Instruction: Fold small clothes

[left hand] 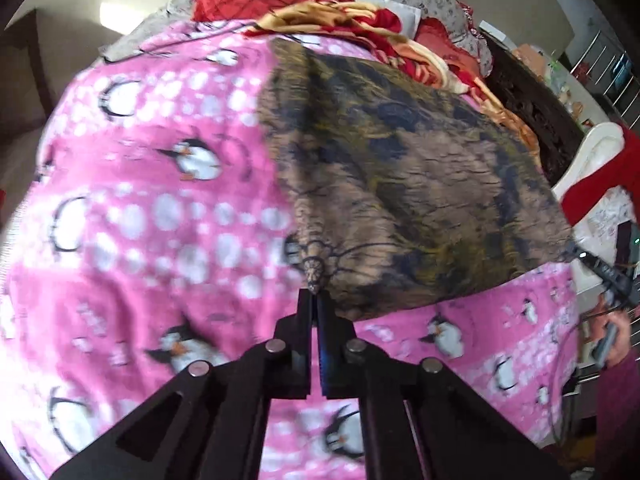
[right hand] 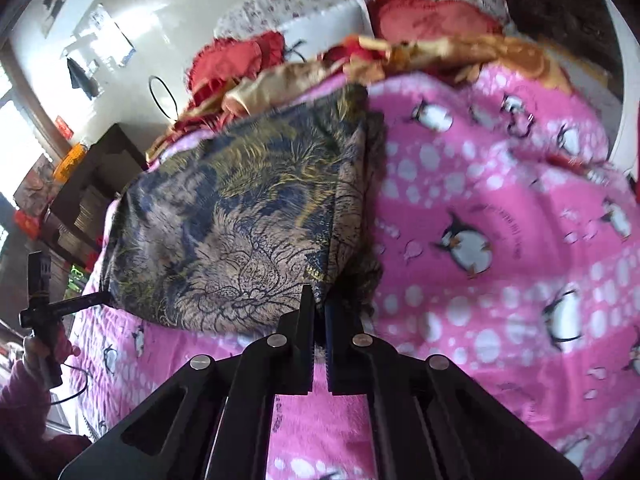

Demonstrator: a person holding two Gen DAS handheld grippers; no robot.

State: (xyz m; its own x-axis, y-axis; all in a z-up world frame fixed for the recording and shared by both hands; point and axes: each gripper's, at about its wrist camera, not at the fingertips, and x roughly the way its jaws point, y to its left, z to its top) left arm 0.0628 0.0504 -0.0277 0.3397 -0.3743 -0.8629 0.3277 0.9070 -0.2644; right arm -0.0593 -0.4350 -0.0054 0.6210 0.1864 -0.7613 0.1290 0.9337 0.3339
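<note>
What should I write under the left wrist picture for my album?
Left gripper pinching a corner of the brown patterned cloth on the pink penguin blanket.

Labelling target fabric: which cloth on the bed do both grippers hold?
The brown-and-blue patterned cloth, pinched by left gripper and right gripper; the pink penguin blanket lies underneath.

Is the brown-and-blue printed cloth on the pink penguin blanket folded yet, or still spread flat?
Spread, not folded: the brown-and-blue printed cloth lies as one sheet on the pink penguin blanket, each gripper pinching a near corner.
</note>
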